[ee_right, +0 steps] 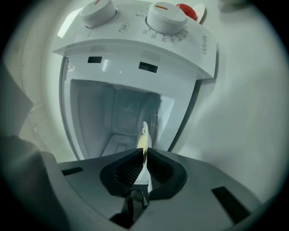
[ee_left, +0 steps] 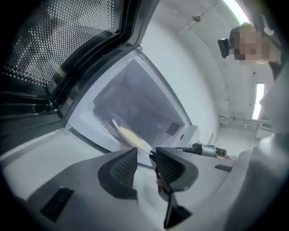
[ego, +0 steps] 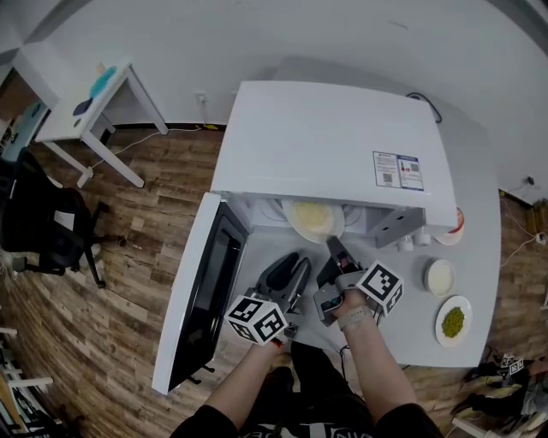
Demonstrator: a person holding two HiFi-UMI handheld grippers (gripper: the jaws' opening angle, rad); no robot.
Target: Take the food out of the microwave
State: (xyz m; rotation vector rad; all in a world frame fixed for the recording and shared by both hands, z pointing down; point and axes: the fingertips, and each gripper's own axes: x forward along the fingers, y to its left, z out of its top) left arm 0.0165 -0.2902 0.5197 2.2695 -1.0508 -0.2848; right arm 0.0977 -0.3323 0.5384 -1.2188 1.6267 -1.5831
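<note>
**Two claws at an open microwave [ego: 334,137], one pinching a plate [ego: 294,227] of food**

At far left, seen from the head camera, a black office chair [ego: 38,222] and a small white side table [ego: 90,94] stand on a wooden floor [ego: 128,257], well apart from the work area. The white microwave sits on a pale grey table [ego: 479,248]. Its door [ego: 201,291] hangs wide open, swung out to the left, dark window facing inward.

Just to the right of the door is the left claw [ee_left: 145,163], held by the person's left hand in front of the open cavity. Its two dark ribbed jaws are spread, and nothing sits between them. Its own camera looks past them into the cavity, with the door's dotted window at upper left.

Next, in the middle, is the white plate, carrying pale yellow food [ego: 312,214]. It lies at the mouth of the cavity, its far side tucked under the microwave's top edge. Whether it rests on the cavity floor or is lifted cannot be told.

To the right of the left claw, the right claw [ee_right: 143,168] reaches forward to the plate's near rim. Its jaws are pressed together on that rim, and its own view shows the plate edge-on between the pads. Two white dials [ee_right: 167,13] appear there on the microwave's control panel.

At far right on the table, near the microwave's corner, stand a small white bowl [ego: 439,277] and, just in front of it, a white dish of green food [ego: 453,321].
</note>
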